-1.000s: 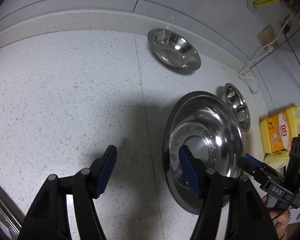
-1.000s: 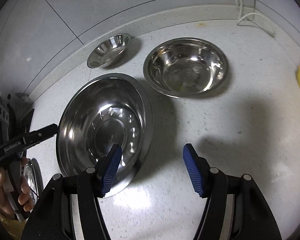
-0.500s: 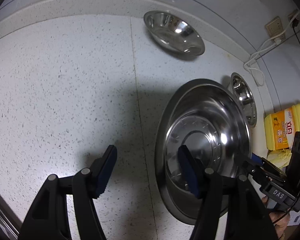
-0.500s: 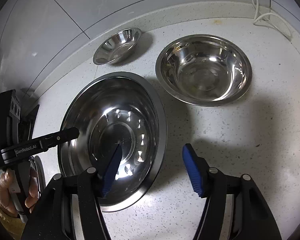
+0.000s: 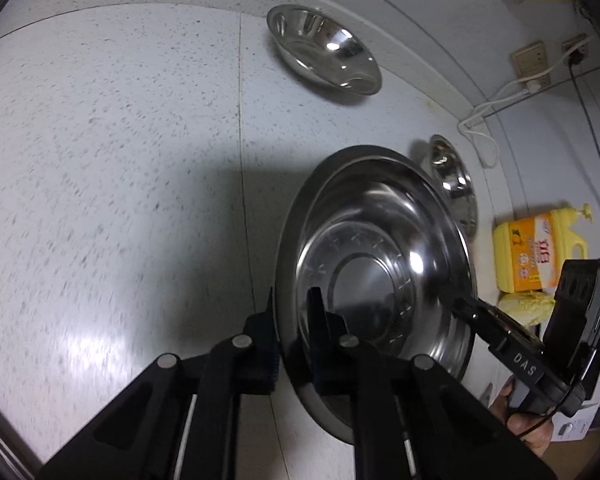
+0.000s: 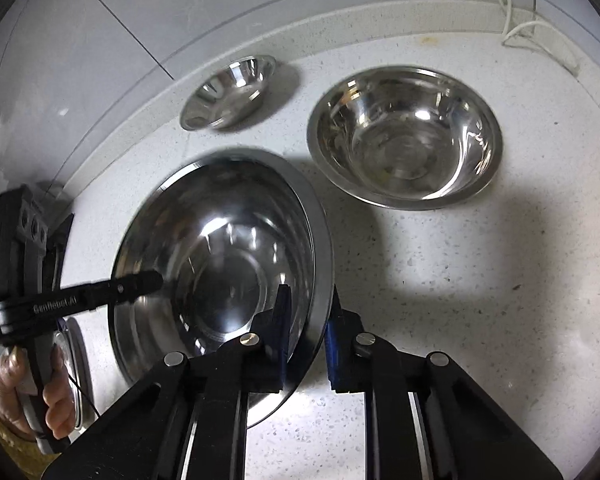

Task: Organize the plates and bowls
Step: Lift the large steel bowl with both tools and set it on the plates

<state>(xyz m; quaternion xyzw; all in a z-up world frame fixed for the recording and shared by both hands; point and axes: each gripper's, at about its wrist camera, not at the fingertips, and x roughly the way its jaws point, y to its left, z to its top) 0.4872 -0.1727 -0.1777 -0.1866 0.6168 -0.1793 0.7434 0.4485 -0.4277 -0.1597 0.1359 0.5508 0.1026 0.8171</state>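
Steel basin [image 6: 220,264], wide and shallow, sits on speckled counter [image 6: 480,300], taken as the landmark. Left gripper [image 5: 291,320] pinches one side of its rim; right gripper [image 6: 306,322] pinches the opposite side, both jaws closed on thin metal. Beyond basin: deep bowl [image 6: 404,140] and small bowl [image 6: 228,90] near the wall. Judgement: light, stiff, polished and slippery; only the rolled rim offers purchase, so an even two-sided hold matters.

Black left gripper [image 5: 291,322], blue-padded jaws, silver screws, mustard sleeve [image 6: 4,434].
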